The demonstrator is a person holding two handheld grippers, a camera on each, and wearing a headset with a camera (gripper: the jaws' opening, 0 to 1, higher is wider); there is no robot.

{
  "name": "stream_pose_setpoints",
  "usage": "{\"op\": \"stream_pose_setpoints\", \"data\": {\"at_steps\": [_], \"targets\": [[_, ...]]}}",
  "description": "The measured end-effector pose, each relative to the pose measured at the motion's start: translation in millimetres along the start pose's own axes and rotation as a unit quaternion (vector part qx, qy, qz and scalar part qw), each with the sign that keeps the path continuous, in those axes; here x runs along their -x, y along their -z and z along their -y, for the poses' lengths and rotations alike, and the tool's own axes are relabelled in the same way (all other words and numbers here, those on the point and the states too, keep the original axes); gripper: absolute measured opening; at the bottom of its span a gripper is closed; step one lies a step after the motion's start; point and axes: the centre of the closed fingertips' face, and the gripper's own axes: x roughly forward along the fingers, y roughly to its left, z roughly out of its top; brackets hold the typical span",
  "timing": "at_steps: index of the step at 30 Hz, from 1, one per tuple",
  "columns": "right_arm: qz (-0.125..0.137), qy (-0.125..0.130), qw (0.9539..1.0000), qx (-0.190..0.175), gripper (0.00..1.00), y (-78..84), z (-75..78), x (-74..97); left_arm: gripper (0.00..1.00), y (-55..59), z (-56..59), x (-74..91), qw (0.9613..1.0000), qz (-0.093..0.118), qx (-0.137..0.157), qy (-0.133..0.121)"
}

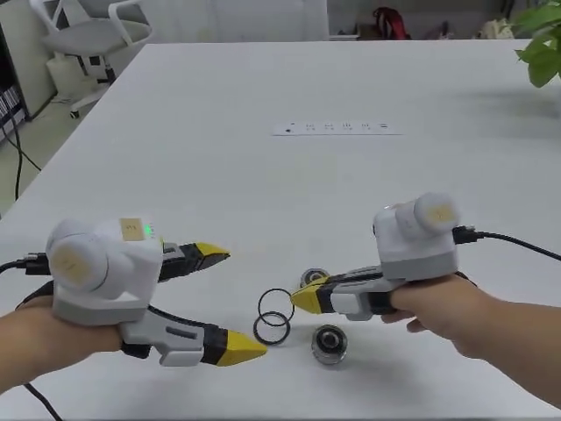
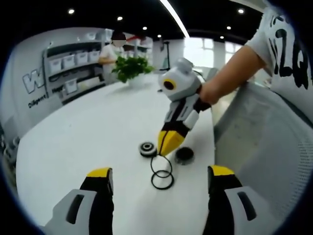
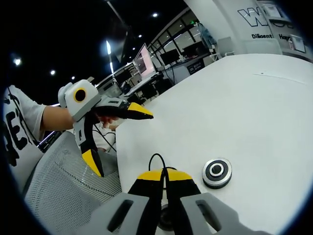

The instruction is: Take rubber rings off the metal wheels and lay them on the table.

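Two black rubber rings lie on the white table (image 1: 351,193), one (image 1: 272,329) nearer me, the other (image 1: 276,304) touching it. My right gripper (image 1: 298,299) is shut on the farther ring's edge; its own view shows the ring (image 3: 156,160) arcing out from the shut tips (image 3: 166,175). One metal wheel (image 1: 330,344) sits below the right gripper, a second (image 1: 313,278) just behind it. In the right gripper view a wheel (image 3: 217,172) lies right of the jaws. My left gripper (image 1: 230,301) hovers open to the left, facing the rings (image 2: 163,180) and both wheels (image 2: 147,149) (image 2: 184,154).
A flush socket strip (image 1: 337,129) sits mid-table. A white office chair (image 1: 88,35) stands beyond the far left corner and a green plant (image 1: 543,44) at the far right. A person stands by shelves (image 2: 68,63) in the background.
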Motion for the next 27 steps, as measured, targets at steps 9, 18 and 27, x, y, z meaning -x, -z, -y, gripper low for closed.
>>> {"op": "stream_pose_setpoints", "data": {"at_steps": [9, 18, 27], "targets": [[-0.022, 0.002, 0.9997, -0.006, 0.00, 9.2, 0.2, -8.4, 0.84, 2.0, 1.0, 8.4, 0.9999, 0.005, 0.010, 0.000], [-0.042, 0.008, 0.9991, -0.007, 0.00, 19.6, 1.4, -14.6, 0.85, 7.6, 2.1, 12.3, 0.9999, 0.000, 0.011, -0.003], [-0.052, 0.023, 0.9984, 0.001, 0.00, 26.3, 3.5, -17.7, 0.84, 10.8, 4.4, 10.9, 0.9999, -0.005, 0.011, -0.002]]}}
